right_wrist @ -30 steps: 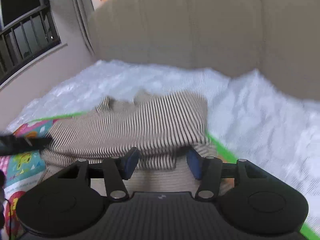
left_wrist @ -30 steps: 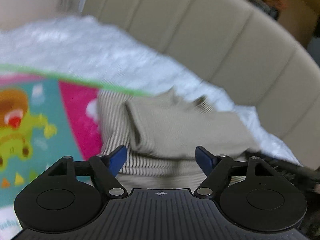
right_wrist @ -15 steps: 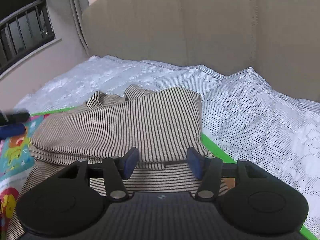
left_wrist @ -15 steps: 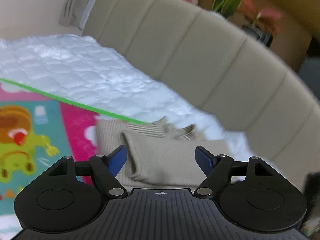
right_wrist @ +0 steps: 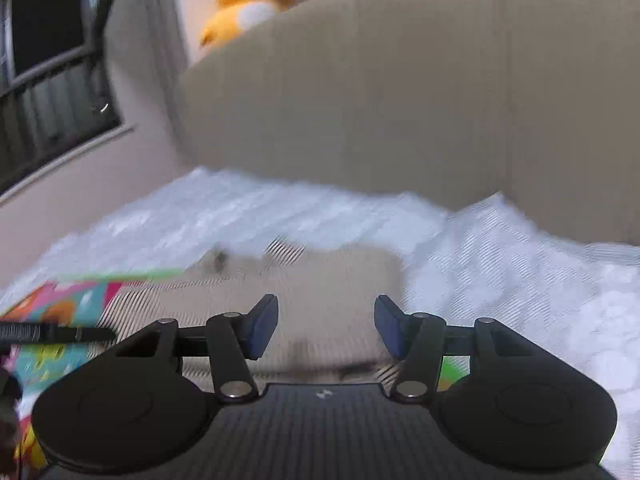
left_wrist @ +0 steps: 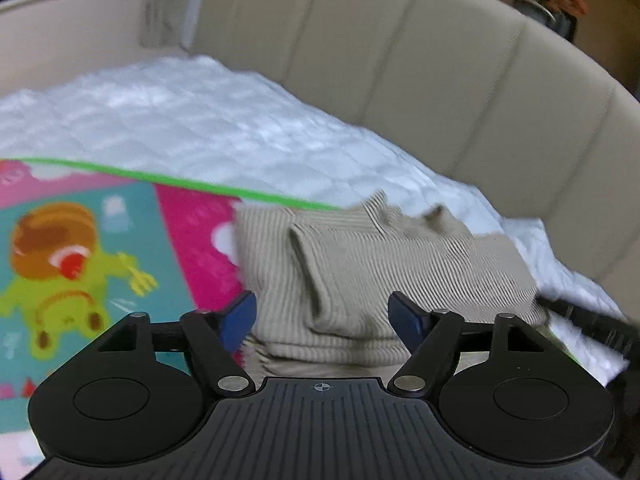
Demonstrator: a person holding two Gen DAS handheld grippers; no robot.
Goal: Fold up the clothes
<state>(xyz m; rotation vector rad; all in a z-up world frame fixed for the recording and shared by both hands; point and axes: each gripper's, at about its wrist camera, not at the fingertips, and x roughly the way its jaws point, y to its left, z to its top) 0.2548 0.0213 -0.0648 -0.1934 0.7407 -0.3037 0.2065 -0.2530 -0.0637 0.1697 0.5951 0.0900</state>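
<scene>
Striped beige knit, the folded garment (left_wrist: pixel 384 276) lies on the colourful play mat (left_wrist: pixel 80 248) at the edge of the white quilt (left_wrist: pixel 180 120); it looks soft, light and limp, best pinched at a doubled hem or corner. The left gripper (left_wrist: pixel 322 318) is narrowing its spread jaws with nothing pinched, and the right gripper (right_wrist: pixel 326 330) stands parted and empty above the cloth.

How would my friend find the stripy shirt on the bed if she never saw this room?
Look for the big beige padded headboard, then the white quilt below it. At the quilt's near edge lies a bright cartoon play mat with a green border. The stripy shirt sits folded on that mat's corner: it is the only tan, thin-striped cloth among white and bright colours.
</scene>
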